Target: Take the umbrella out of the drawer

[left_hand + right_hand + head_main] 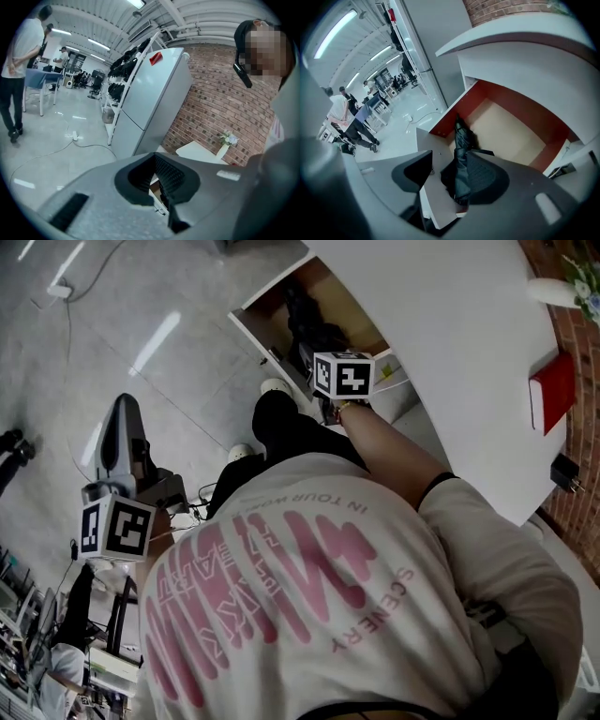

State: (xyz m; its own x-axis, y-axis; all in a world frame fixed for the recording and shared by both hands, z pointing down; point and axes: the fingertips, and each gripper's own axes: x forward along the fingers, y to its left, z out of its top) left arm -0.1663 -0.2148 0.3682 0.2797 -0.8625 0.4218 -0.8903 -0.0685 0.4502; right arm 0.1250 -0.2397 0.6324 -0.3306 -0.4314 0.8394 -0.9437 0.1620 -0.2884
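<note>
A folded black umbrella (461,150) lies along the left side of the open drawer (513,129), which has red walls and a pale bottom. My right gripper (450,157) hangs over the drawer's near end with its jaws apart. The umbrella's near end shows in the gap, and the pads are not pressing on it. In the head view the umbrella (305,315) is a dark shape in the drawer (255,326); the right gripper's marker cube (342,374) covers its jaws. My left gripper (123,413) is held out over the floor, tips together (155,157), holding nothing.
The drawer belongs to a white table (450,343) against a brick wall, with a red box (553,390), a vase of flowers (562,287) and a black plug (565,472). A fridge (150,93) stands beyond it. A cable (66,292) lies on the floor. A person (18,70) stands at the far left.
</note>
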